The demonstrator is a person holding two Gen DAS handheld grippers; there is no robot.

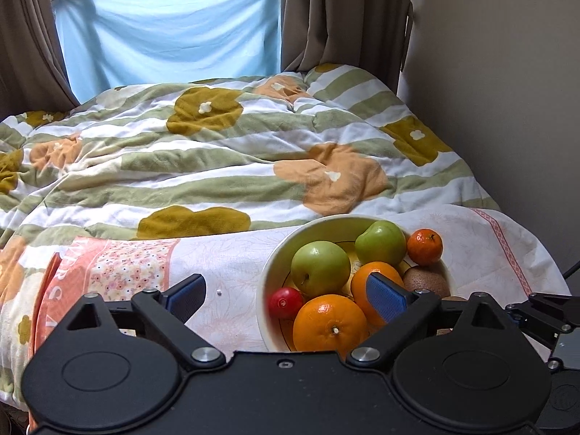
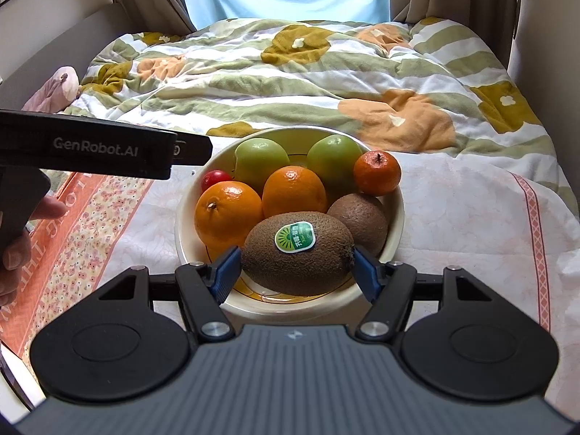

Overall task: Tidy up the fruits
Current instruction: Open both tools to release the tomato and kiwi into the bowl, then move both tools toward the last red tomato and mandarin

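Left gripper (image 1: 286, 299), black with blue pads, is hovering with its jaws spread wide and nothing between them; its left pad is sitting over the pale floral cloth (image 1: 232, 264) and its right pad is overlapping the fruit at the bowl's near side. Right gripper (image 2: 297, 272), same build, is standing at the near rim of the round cream ceramic bowl (image 2: 398, 214), its blue pads bracketing the two ends of the big brown kiwi with a green sticker (image 2: 297, 250); whether the pads are actually pressing it, cannot tell.

Bowl contents, right wrist view, left to right:
- small red round fruit (image 2: 216, 178) sitting at the far left
- glossy orange (image 2: 227, 214) leaning against a second orange (image 2: 293, 190)
- two green apples (image 2: 259, 163) resting at the back
- small deep-orange mandarin (image 2: 377, 173) perching on the right rim
- plain brown kiwi (image 2: 359, 219) lying just beside the stickered one

Bowl is resting on the cloth, in front of the striped flower-patterned quilt (image 2: 290, 83).
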